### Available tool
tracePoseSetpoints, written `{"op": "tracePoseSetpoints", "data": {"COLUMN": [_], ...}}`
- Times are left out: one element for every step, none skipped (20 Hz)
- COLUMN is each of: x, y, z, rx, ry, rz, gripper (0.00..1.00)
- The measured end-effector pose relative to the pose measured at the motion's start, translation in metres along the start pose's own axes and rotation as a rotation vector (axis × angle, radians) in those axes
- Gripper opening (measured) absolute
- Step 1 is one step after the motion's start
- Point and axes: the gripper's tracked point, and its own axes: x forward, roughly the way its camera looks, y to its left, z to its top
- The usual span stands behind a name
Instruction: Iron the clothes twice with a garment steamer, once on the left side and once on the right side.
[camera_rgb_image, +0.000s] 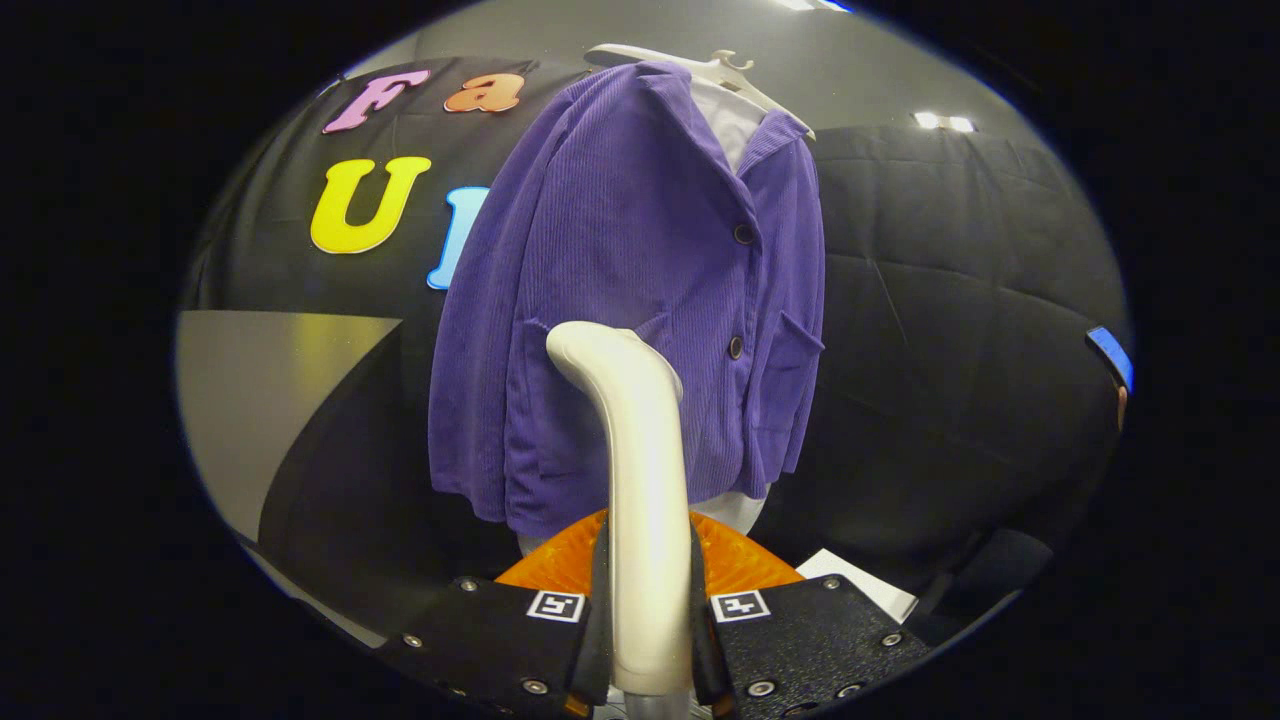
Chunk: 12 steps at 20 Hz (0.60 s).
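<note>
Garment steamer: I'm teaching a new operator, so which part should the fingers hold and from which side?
Grip the garment steamer on its straight upright handle, low down, as the gripper does now: one finger on each side, squeezing across the narrow shaft. The curved head then stands beyond the fingers, pointing at the purple jacket on its hanger.

Square tags and screws top the gripper (648, 610) blocks.
</note>
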Motion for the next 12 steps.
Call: {"op": "tracePoseSetpoints", "data": {"x": [-0.001,-0.001,-0.001,-0.001,0.000,0.000,-0.001,0.000,-0.002,-0.003,-0.005,-0.008], "y": [0.002,0.004,0.008,0.011,0.013,0.015,0.015,0.015,0.015,0.012,0.008,0.003], "z": [-0.005,-0.011,-0.019,-0.026,-0.032,-0.037,-0.042,-0.046,-0.050,-0.053,-0.053,-0.051], "rx": [0.001,0.005,0.005,-0.001,-0.011,-0.015,-0.013,-0.008,-0.003,0.000,0.007,0.020], "ry": [0.008,0.017,0.031,0.043,0.053,0.061,0.069,0.081,0.096,0.110,0.119,0.125], "rz": [-0.006,-0.009,-0.008,-0.008,-0.009,-0.009,-0.009,-0.010,-0.015,-0.025,-0.039,-0.051], "gripper": [0.32,0.32,0.32,0.32,0.32,0.32,0.32,0.32,0.32,0.32,0.32,0.32]}}
